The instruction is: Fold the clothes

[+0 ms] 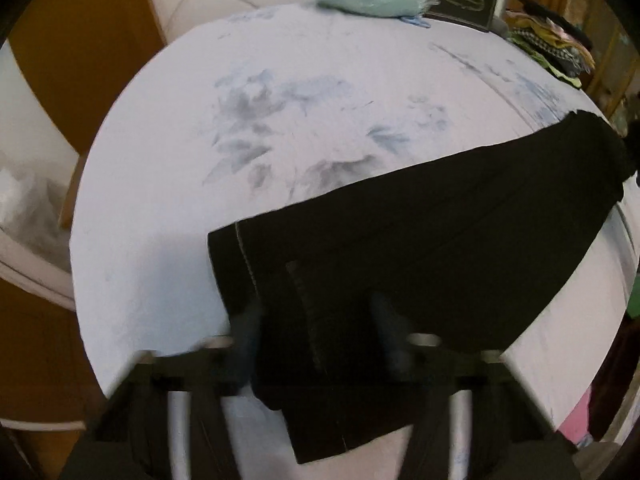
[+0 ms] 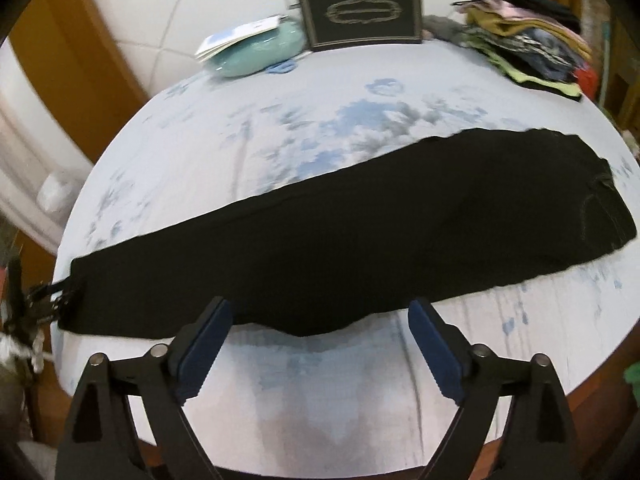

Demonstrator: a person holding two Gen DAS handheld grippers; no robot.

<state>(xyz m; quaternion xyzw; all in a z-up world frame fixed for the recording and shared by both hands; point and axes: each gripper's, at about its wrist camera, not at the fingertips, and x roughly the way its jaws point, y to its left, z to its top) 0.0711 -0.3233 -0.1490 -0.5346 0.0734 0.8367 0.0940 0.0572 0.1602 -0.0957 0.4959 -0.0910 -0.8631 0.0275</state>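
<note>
- My left gripper [image 1: 316, 320] has the hem end of the black trousers [image 2: 340, 236] lying between its fingers; motion blur hides the pads, so I cannot tell whether they are clamped on the cloth.
- In the left wrist view, the hem end drapes back over the gripper body, and a stitched hem line runs across the cloth at the near left.
- My right gripper [image 2: 320, 320] is spread wide and holds nothing; its blue pads [image 2: 434, 350] stand on either side of the garment's near edge.
- The trousers lie flat as one long strip across the floral bed sheet [image 2: 320, 128], running from the near left to the far right.
- The waistband end with pocket stitching sits close to the right edge of the bed.
- The hem end reaches the left edge of the bed.
- Bare sheet lies beyond the garment's far edge, and a narrower band lies on the near side.
- At the far edge stand a teal bundle [image 2: 256, 54], a dark gift bag [image 2: 362, 12] and a pile of folded clothes [image 2: 532, 44], all well apart from the trousers.
</note>
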